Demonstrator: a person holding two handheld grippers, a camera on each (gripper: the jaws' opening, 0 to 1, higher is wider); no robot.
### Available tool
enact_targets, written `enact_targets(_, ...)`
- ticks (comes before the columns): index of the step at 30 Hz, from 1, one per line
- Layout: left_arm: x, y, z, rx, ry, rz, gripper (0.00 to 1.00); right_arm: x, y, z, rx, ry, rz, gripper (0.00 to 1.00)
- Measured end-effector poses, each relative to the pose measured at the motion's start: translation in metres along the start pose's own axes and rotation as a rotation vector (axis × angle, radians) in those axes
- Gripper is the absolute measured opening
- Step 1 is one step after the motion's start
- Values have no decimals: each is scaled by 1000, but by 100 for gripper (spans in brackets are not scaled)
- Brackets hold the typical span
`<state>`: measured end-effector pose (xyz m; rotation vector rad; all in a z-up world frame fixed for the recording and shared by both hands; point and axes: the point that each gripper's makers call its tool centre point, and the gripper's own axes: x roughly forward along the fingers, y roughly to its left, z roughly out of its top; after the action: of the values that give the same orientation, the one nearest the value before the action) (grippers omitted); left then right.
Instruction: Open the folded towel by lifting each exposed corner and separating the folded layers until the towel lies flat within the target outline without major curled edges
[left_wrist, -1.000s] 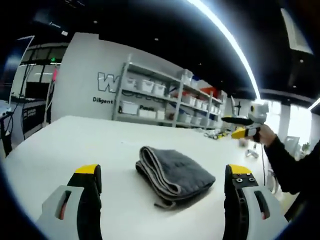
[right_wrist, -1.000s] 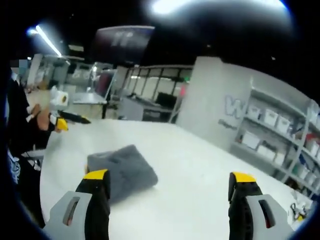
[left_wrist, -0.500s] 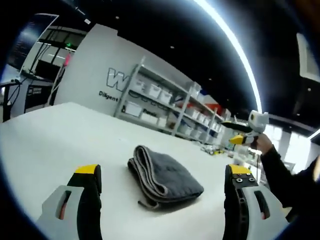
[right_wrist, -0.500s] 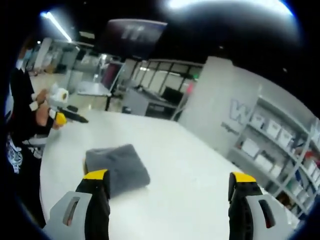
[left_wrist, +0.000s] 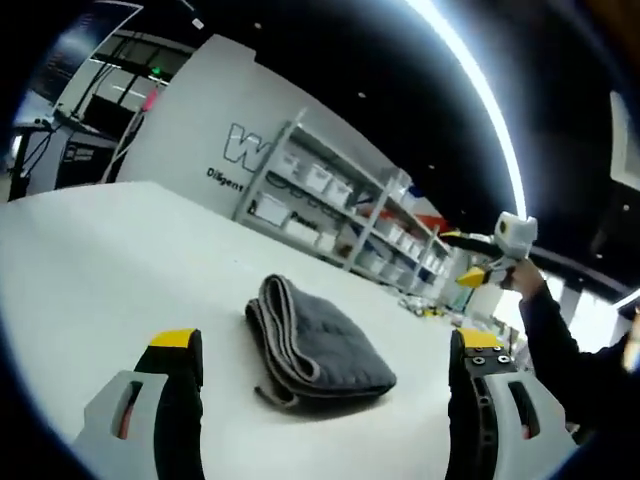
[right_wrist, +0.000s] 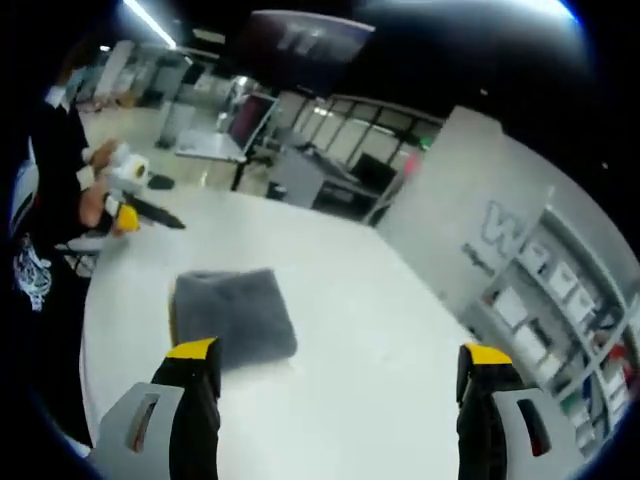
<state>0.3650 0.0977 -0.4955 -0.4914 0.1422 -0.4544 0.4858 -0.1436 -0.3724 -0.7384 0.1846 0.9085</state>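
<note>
Left gripper view: my left gripper (left_wrist: 325, 375) hangs over the white table (left_wrist: 90, 260), jaws spread wide, nothing between them. The grey towel (left_wrist: 318, 342) lies folded at frame centre, just beyond the jaw tips — stacked fold edges face me on its left side. At the right edge my right gripper (left_wrist: 490, 268) is raised well above the table, my sleeve (left_wrist: 565, 360) below it. Shelving (left_wrist: 340, 215) with bins stands behind.

Right gripper view: right gripper (right_wrist: 335, 385) also wide open and empty. Towel (right_wrist: 235, 312) sits left of centre, partly behind the left jaw tip — untouched. Left gripper (right_wrist: 135, 205) shows at upper left, off the towel.
</note>
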Motion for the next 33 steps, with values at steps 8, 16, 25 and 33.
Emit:
enact_targets(8,3,-2,-5,-44,3,-15,100,9,-9,8,-80,63,36,99)
enact_targets(16,7,-9,-15,-56,32,-53,98,13,-12,21,-179,118,76,99)
enact_targets(25,5,-8,-14,-59,49,-62,99,12,-18,32,-236,168,113,99)
enact_targets(33,6,-15,-15,-60,63,-66,99,16,-26,49,-268,179,160,97)
